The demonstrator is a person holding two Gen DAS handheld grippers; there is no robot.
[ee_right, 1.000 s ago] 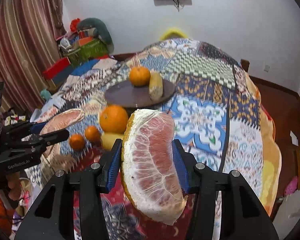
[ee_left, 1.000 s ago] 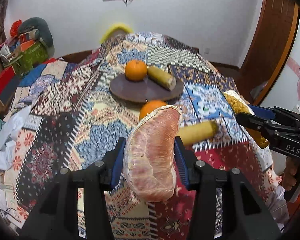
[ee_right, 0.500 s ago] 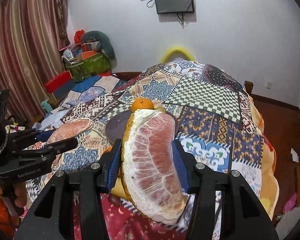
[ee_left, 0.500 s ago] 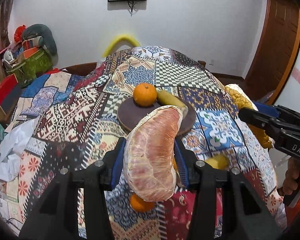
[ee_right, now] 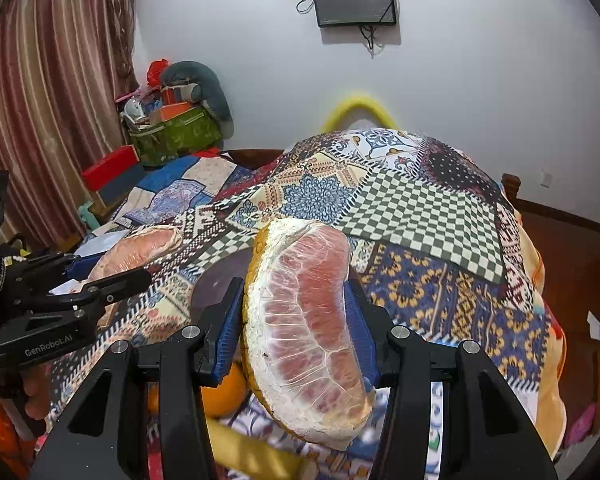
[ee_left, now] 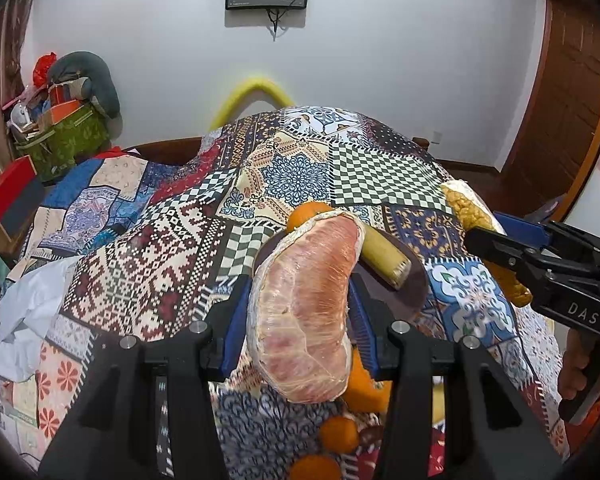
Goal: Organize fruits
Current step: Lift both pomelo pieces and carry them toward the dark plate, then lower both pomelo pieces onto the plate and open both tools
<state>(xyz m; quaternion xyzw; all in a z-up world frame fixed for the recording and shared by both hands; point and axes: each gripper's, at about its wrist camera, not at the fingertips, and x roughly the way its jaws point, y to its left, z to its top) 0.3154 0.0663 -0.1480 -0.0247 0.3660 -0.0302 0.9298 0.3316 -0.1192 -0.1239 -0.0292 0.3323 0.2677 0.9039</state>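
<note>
A: Left gripper (ee_left: 300,320)?
B: Clamped on a pomelo wedge (ee_left: 304,312), above the brown plate (ee_left: 414,292).
A: Right gripper (ee_right: 296,320)?
B: Gripping another pomelo segment (ee_right: 304,328), near the quilt (ee_right: 420,208) edge.

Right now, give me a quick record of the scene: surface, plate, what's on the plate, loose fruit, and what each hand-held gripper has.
surface: patchwork patterned cloth
plate: round dark brown plate
on plate: orange, yellowish cylindrical piece
loose fruit: small oranges nearer the camera
left hand-held gripper: shut on pink peeled pomelo wedge
right hand-held gripper: shut on pomelo wedge with yellow rind
</note>
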